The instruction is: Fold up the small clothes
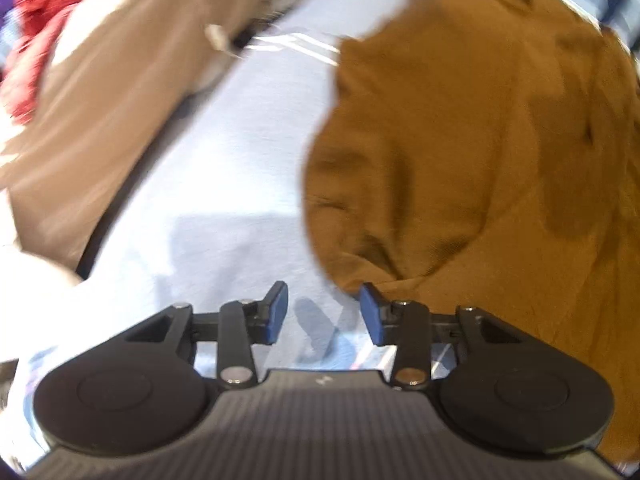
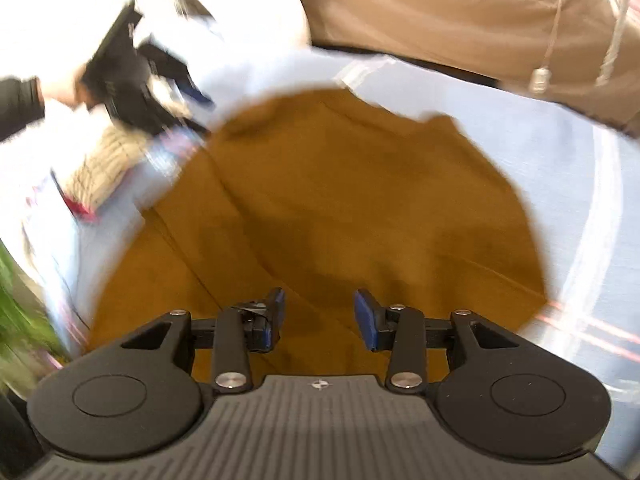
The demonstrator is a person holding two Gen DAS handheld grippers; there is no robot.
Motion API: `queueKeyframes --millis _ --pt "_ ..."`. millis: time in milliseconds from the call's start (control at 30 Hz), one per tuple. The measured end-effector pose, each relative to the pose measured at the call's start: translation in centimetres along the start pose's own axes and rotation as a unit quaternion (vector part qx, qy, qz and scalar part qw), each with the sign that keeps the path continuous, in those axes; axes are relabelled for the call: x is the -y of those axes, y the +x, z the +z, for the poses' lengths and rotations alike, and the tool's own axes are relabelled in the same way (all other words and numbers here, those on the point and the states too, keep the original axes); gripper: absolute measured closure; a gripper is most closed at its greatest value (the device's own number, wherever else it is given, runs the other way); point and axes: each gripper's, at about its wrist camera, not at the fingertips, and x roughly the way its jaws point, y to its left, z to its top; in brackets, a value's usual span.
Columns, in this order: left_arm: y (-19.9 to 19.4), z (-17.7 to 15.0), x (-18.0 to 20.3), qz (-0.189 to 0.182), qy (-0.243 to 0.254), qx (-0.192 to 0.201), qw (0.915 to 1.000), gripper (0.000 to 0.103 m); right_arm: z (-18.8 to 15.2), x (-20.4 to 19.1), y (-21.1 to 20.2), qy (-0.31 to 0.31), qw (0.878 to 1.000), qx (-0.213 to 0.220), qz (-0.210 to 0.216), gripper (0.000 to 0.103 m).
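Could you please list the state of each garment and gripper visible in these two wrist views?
left gripper: open, empty, beside the mustard garment's edge.
right gripper: open, empty, over the mustard garment.
mustard garment: lying on the light blue cloth, creased, not neatly folded.
tan garment: lying loosely, rumpled.
red garment: crumpled, partly out of view.

No readable text, number or brand showed in either view. A small pale mark sat at six o'clock on the ribbed body of the left gripper [image 1: 323, 316], and a similar cross-like one on the right gripper [image 2: 319, 315], both too small and blurred to read.
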Motion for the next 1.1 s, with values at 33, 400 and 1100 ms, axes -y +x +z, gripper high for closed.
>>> queueKeyframes --millis 33,400,1100 --pt "-0.8 -0.3 -0.3 0.001 -0.026 0.01 0.9996 0.061 0.7 -0.4 1.1 0.016 1.0 0.01 0.022 0.034" --pt "-3.8 -3.8 8.5 -0.06 -0.082 0.041 0.994 0.047 2.2 -3.5 9.3 -0.03 0.997 -0.057 0.033 0.034" --pt "-5.0 -9.7 3.2 0.042 -0.34 0.021 0.9392 0.06 6.1 -8.2 11.8 -0.145 0.983 -0.044 -0.102 0.0"
